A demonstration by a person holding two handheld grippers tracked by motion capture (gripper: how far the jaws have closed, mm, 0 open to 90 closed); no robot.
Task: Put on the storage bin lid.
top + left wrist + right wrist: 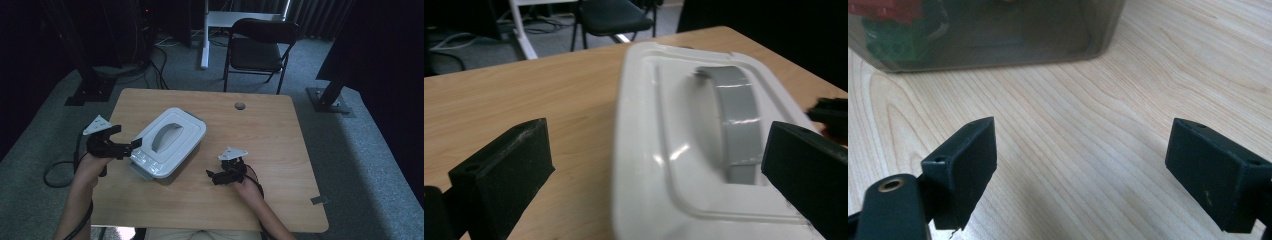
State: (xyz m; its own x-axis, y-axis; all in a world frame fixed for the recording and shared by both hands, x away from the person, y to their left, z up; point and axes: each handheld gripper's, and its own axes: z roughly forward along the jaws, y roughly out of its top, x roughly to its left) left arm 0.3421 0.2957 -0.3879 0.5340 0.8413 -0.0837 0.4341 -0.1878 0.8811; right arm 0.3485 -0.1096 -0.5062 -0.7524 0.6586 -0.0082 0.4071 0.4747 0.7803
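A storage box [167, 142] with a white lid and a grey handle [167, 134] sits left of centre on the wooden table [260, 130]. My left gripper [127, 137] is at the box's left end and open. In the left gripper view the lid [649, 90] and handle [734, 120] lie between and beyond the wide jaws of that gripper [654, 175], with no contact. My right gripper [212, 176] rests to the right of the box near the front, open and empty. In the right gripper view its jaws [1088, 170] face the box's smoky wall [988, 35]; red and green shapes show inside.
A round hole [240, 106] is in the table near its far edge. A strip of tape [320, 200] hangs at the right front edge. A black folding chair [257, 47] and a white desk leg [205, 40] stand behind the table.
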